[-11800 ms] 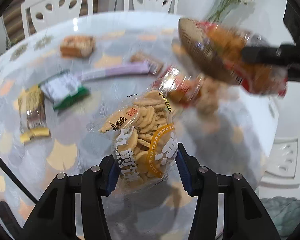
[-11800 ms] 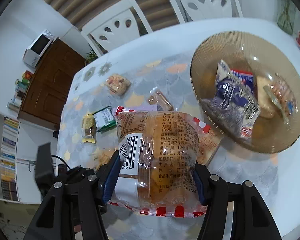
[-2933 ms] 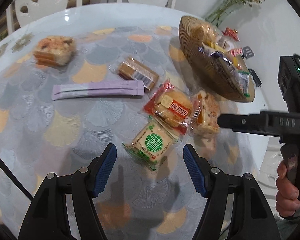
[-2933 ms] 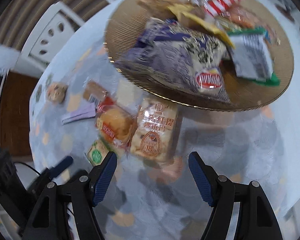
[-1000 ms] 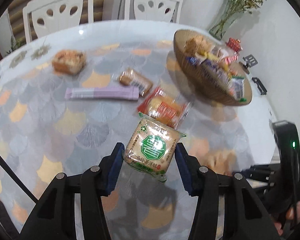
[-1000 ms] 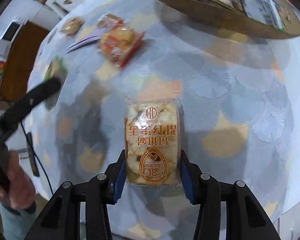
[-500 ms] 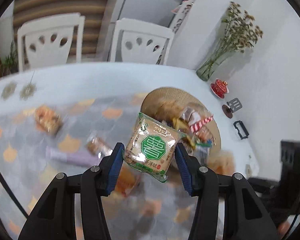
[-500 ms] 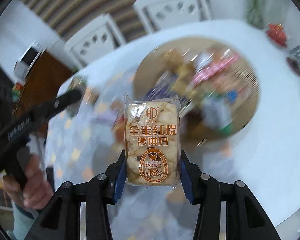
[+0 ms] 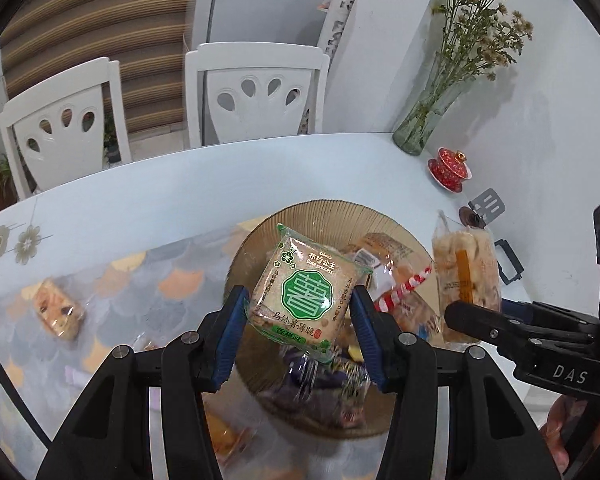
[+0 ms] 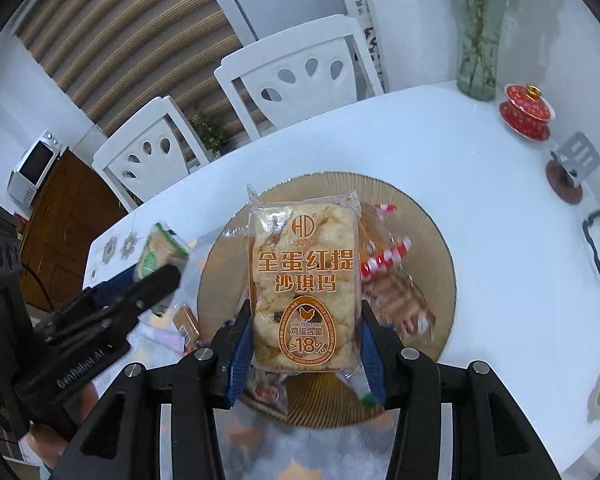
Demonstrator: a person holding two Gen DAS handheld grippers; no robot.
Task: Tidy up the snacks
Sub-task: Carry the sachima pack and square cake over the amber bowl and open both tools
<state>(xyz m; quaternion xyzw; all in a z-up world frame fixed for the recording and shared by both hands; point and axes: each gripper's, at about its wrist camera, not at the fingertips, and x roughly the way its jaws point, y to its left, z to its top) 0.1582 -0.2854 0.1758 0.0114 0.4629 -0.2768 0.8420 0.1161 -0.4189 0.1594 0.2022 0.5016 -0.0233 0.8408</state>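
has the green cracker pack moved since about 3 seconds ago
Yes. The green cracker pack was lying on the table; the left gripper now holds it above the brown bowl.

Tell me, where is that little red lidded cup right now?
The red cup sits on the white table at its far right edge, just right of the glass vase and beyond the snack bowl; both cameras show it.

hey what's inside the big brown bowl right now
The brown bowl holds a heap of wrapped snacks, including a red-and-white striped packet and a purple bag. The two packets held above it cover much of the pile, so no full count.
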